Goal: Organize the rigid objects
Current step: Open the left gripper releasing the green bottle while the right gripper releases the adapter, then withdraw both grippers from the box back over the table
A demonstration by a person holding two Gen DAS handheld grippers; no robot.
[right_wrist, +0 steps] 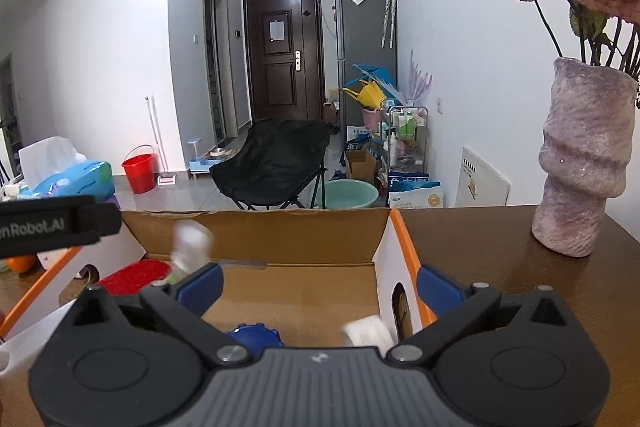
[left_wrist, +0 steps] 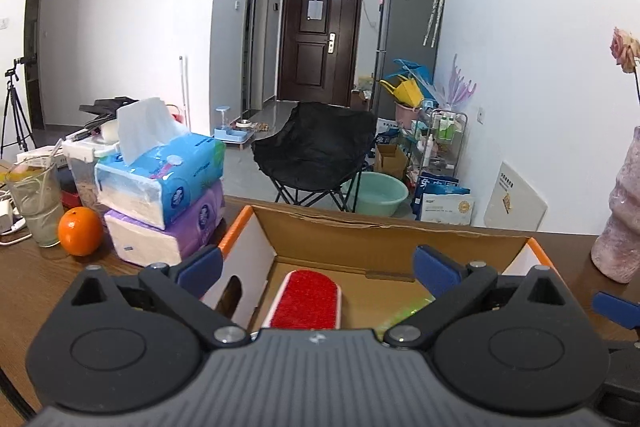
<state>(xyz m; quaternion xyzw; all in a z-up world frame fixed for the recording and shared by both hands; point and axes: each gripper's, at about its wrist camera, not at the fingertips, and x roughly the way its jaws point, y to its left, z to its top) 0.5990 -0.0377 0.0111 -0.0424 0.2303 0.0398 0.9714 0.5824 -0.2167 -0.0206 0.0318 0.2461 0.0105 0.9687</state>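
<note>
An open cardboard box [left_wrist: 360, 239] with orange-edged flaps stands on the brown table; it also shows in the right wrist view [right_wrist: 288, 239]. Inside lie a red brush with a white rim [left_wrist: 306, 301], seen too from the right [right_wrist: 136, 277], something yellow-green [left_wrist: 404, 313], a blue ridged round object [right_wrist: 256, 337], a white item [right_wrist: 368, 333] and a blurred clear item [right_wrist: 192, 245]. My left gripper [left_wrist: 318, 267] is open and empty above the box. My right gripper [right_wrist: 318, 285] is open and empty over the box's right part.
Two stacked tissue packs [left_wrist: 168, 203], an orange [left_wrist: 80, 231] and a glass [left_wrist: 34, 201] stand left of the box. A pink vase with dried roses [right_wrist: 580, 163] stands at the right. Beyond the table are a black folding chair [left_wrist: 316, 151] and floor clutter.
</note>
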